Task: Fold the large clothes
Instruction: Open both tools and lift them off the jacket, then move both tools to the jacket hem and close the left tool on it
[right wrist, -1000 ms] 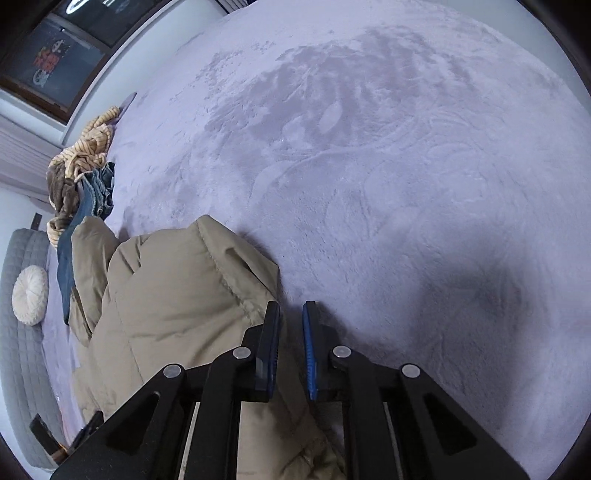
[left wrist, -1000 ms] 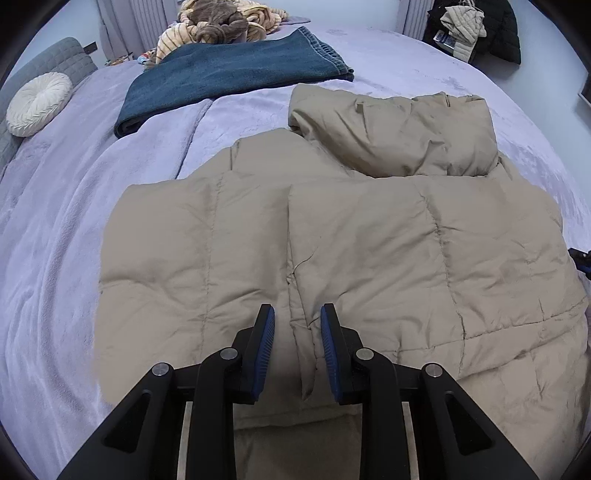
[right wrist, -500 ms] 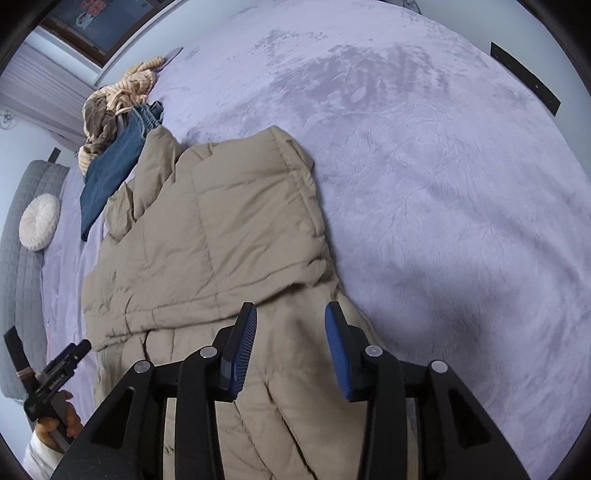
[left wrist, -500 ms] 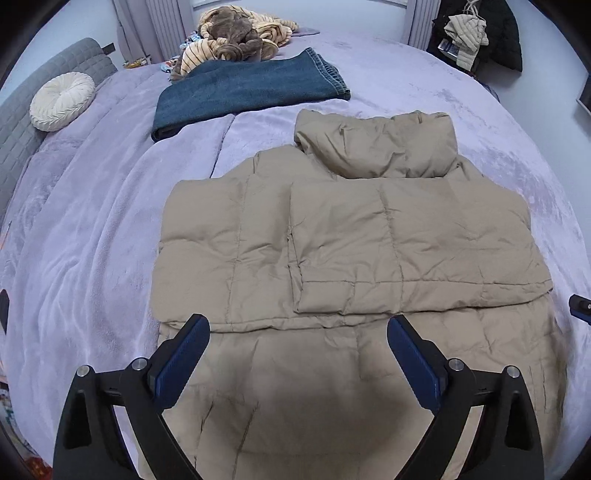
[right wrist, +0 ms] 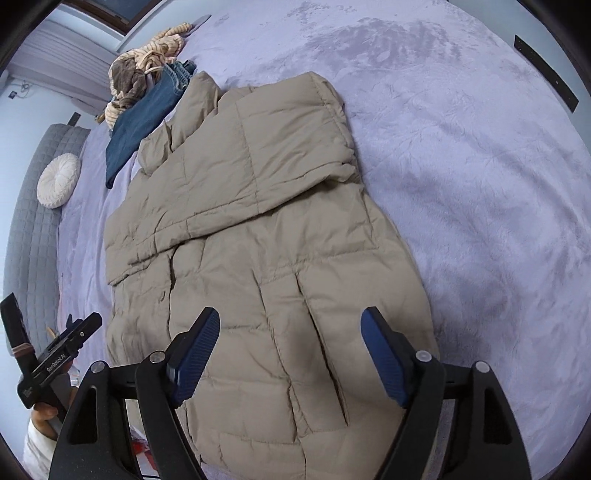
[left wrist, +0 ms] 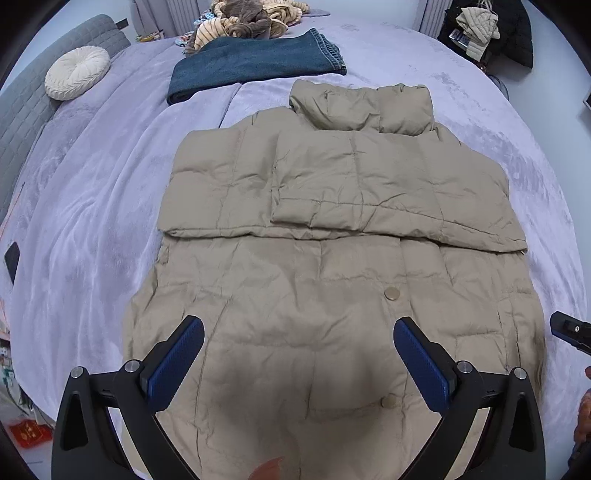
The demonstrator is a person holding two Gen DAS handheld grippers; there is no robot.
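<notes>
both sleeves lie folded across the tan puffer jacket [left wrist: 332,258], flat on the lilac bed [left wrist: 92,184]. left gripper [left wrist: 299,354] and right gripper [right wrist: 290,354] have just been opening, wide and empty. next, probably: grab the hem, fold up toward the collar.

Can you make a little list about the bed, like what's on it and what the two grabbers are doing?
main thing: tan puffy jacket, lying flat, sleeves folded across its chest
under it: purple blanket
behind it: folded blue jeans, heap of striped clothes
far left: round white cushion
left gripper: just opened wide, holds nothing
right gripper: just opened, holds nothing
</notes>
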